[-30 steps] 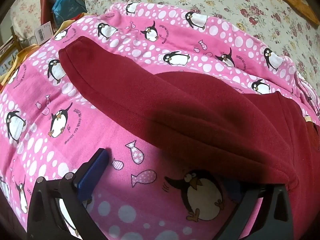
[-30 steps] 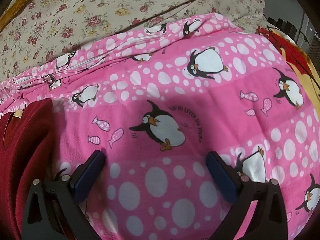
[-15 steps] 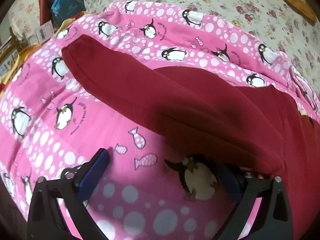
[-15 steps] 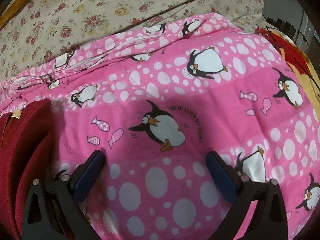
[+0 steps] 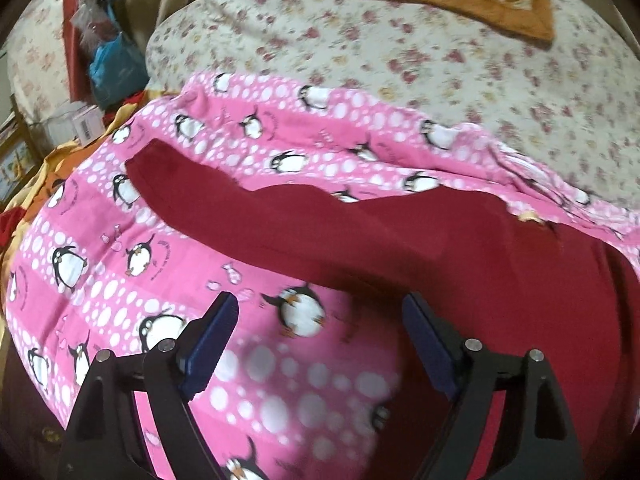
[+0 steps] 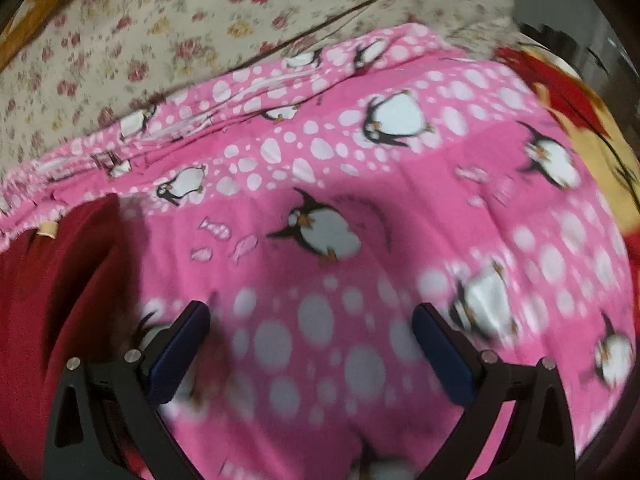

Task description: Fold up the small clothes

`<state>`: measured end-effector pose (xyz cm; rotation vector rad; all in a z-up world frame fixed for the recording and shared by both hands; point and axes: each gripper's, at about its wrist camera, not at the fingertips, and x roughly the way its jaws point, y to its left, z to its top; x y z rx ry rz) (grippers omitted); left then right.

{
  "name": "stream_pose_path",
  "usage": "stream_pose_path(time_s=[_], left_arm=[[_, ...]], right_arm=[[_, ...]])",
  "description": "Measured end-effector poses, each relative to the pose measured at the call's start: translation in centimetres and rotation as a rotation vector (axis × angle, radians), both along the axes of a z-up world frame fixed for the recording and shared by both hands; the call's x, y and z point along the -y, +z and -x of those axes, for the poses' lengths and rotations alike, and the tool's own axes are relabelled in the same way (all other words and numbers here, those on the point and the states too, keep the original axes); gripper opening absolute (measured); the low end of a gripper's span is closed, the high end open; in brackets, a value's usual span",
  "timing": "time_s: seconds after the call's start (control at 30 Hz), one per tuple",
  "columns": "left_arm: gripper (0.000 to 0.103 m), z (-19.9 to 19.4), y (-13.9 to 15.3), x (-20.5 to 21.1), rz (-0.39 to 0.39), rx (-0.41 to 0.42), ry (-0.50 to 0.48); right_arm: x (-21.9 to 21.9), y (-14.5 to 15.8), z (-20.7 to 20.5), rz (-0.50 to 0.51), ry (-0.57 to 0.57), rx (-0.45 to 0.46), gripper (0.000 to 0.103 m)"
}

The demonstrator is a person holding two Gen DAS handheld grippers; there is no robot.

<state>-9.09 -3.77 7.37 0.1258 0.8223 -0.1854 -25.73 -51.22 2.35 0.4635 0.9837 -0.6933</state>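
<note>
Nearest the left wrist camera, the left gripper (image 5: 320, 316) hangs with its jaws spread wide and nothing between them, over a pink fleece blanket printed with penguins and white dots (image 5: 100, 280). Just past its fingertips, a dark red fleece garment (image 5: 360, 240) lies flat on that blanket, one long sleeve reaching away to the left. The right gripper (image 6: 312, 320) is likewise wide apart and empty above bare blanket, the garment at its left, and a cream floral bedspread (image 6: 120, 40) lies beyond.

Floral bed (image 5: 460, 64) w/ pink penguin blanket (image 5: 168, 248), dark red garment (image 5: 460, 248) atop.
</note>
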Motion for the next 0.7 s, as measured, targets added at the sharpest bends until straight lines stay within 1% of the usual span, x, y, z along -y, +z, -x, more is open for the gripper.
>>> stream_pose_path(time_s=[0.03, 0.1, 0.13, 0.2, 0.27, 0.33, 0.4, 0.5, 0.6, 0.7], left_arm=[[0.067, 0.2, 0.2, 0.3, -0.004, 0.003, -0.007], [0.067, 1.0, 0.5, 0.9, -0.02, 0.02, -0.015], [0.067, 1.4, 0.6, 1.3, -0.023, 0.028, -0.018], [0.067, 1.9, 0.6, 1.8, -0.009, 0.026, -0.036], [0.067, 2.2, 0.6, 2.1, 0.008, 0.016, -0.049], [0.067, 2.4, 0.5, 2.5, 0.013, 0.016, -0.054], [0.067, 2.6, 0.4, 2.9, 0.019, 0.017, -0.054], [0.067, 2.8, 0.0, 3.3, 0.029, 0.019, -0.062], [0.067, 2.8, -0.6, 3.6, 0.022, 0.022, -0.063], [0.067, 2.5, -1.2, 3.5, 0.035, 0.01, -0.059]], right_arm=[[-0.4, 0.5, 0.8, -0.026, -0.019, 0.022, 0.103], [-1.7, 1.8, 2.3, -0.078, -0.009, 0.102, 0.103], [-2.9, 2.9, 3.0, -0.06, 0.02, 0.123, 0.103], [-5.3, 4.4, 3.3, 0.009, 0.08, 0.136, 0.103], [-8.1, 6.1, 3.3, 0.063, 0.17, 0.147, 0.103], [-11.0, 7.5, 3.4, 0.075, 0.264, 0.157, 0.103], [-12.9, 8.2, 3.0, 0.073, 0.31, 0.183, 0.103], [-16.4, 8.6, 2.4, 0.039, 0.382, 0.208, 0.103], [-19.6, 8.3, 1.0, 0.029, 0.434, 0.204, 0.103], [-21.5, 7.4, -0.8, 0.007, 0.461, 0.186, 0.103]])
